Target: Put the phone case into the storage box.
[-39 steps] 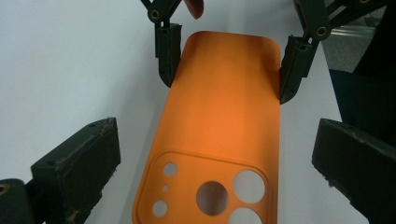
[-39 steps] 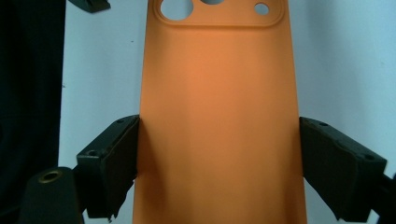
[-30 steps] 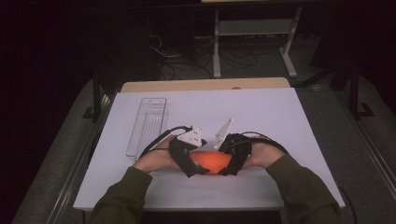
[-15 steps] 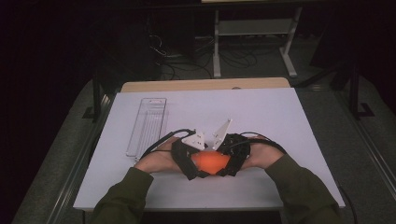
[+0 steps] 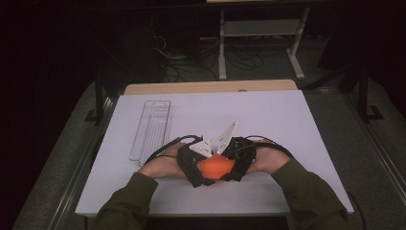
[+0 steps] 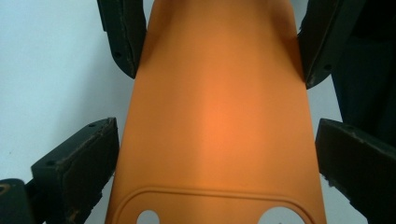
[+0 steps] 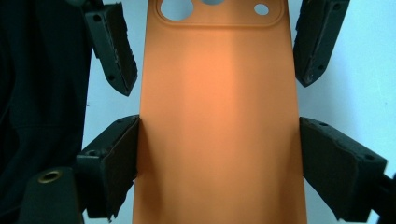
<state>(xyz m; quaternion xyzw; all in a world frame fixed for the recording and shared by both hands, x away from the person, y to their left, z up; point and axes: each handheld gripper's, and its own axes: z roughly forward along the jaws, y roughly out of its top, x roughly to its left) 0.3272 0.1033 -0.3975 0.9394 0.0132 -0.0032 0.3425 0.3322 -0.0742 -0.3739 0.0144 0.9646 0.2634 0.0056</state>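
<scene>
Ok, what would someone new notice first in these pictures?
The bright orange phone case, held between both tongs at the near middle of the white table. The left tongs and right tongs each straddle one end, camera cutouts toward the left tongs. A clear plastic tray lies further left.

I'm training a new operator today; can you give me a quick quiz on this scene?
1. True or false: the orange phone case lies on the table, free of both tongs.
2. The clear tray sits: A) left of the hands, B) right of them, C) on the case.
3. Which tongs grip the end with the camera cutout: the left tongs or the right tongs?
Key: 1 false; 2 A; 3 left.
</scene>
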